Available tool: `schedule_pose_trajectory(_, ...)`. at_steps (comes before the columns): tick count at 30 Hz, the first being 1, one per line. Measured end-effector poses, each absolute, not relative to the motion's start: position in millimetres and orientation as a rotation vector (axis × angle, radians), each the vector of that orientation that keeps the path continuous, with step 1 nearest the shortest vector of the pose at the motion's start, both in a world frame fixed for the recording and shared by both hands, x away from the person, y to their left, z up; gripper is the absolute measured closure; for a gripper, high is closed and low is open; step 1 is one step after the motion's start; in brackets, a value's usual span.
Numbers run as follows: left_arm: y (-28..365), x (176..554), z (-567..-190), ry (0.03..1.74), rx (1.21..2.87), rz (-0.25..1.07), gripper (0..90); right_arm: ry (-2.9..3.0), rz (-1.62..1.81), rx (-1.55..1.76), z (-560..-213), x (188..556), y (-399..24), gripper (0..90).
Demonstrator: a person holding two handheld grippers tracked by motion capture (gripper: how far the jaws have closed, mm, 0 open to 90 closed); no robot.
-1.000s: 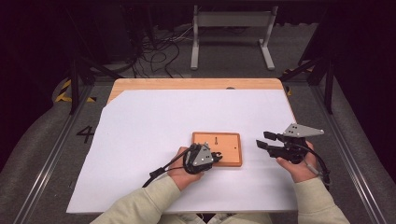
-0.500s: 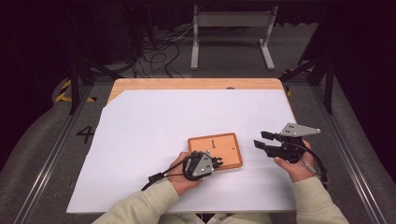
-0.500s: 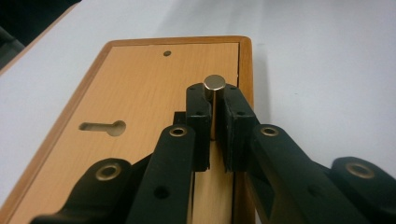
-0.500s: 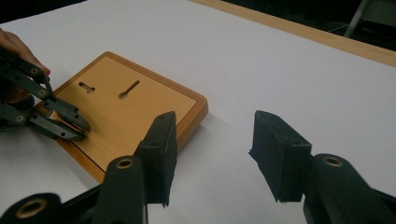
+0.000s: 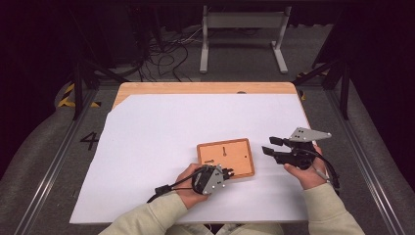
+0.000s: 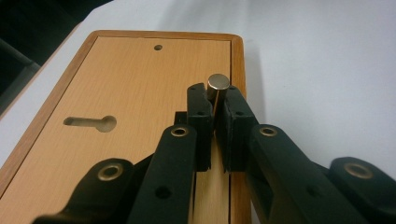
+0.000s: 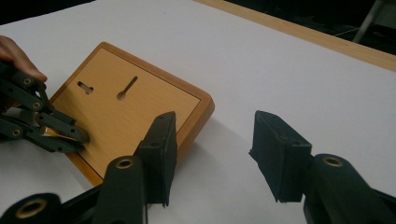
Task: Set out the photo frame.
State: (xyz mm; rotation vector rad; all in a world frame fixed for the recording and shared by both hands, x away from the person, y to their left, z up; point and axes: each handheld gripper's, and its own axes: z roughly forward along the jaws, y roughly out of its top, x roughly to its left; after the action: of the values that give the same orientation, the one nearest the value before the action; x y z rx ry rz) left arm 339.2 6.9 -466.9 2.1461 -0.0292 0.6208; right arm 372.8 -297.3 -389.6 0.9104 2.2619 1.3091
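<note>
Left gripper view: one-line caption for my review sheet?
Left claw shut on a metal pin above the wooden board.

High view above the person's side, facing forward and down over the white-covered tabletop [image 5: 161, 147], left gripper view close along its tongs [image 6: 214, 114], right gripper view low and farther back, all sharing the flat rectangular wooden board [image 5: 230, 152].

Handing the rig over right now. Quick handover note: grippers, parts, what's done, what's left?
Left gripper: shut on a small metal pin, over the near edge of the wooden board.
Right gripper: open, holding nothing, beside the board's right side.
Board lies flat on the white sheet; two keyhole slots in its face.
Done: pin picked up.
Left: probably seating the pin in the board; target unclear.
</note>
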Motion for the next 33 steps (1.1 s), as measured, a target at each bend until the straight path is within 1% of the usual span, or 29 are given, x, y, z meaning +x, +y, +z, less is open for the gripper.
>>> schedule_pose_trajectory(4, 6.9, 336.6, -468.1, -0.038, 2.141, 0.644, 84.1, 2.301, 1.316, 0.907, -384.8, 377.2, -290.8, 46.5)
schedule_pose_trajectory(9, 6.2, 333.9, -469.0, -0.047, 2.137, 0.669, 84.1, 2.399, 1.318, 0.976, -382.6, 390.5, -281.3, 35.5)
schedule_pose_trajectory(15, 6.2, 332.8, -469.7, -0.045, 2.135, 0.674, 84.1, 2.540, 1.280, 1.008, -388.5, 407.9, -265.8, 28.5)
schedule_pose_trajectory(28, 5.8, 332.5, -469.3, -0.056, 2.137, 0.688, 84.1, 2.705, 1.243, 1.095, -413.3, 439.0, -246.4, 22.4)
schedule_pose_trajectory(33, 5.9, 332.5, -469.3, -0.056, 2.139, 0.688, 84.1, 2.744, 1.249, 1.107, -419.9, 445.5, -238.1, 22.0)
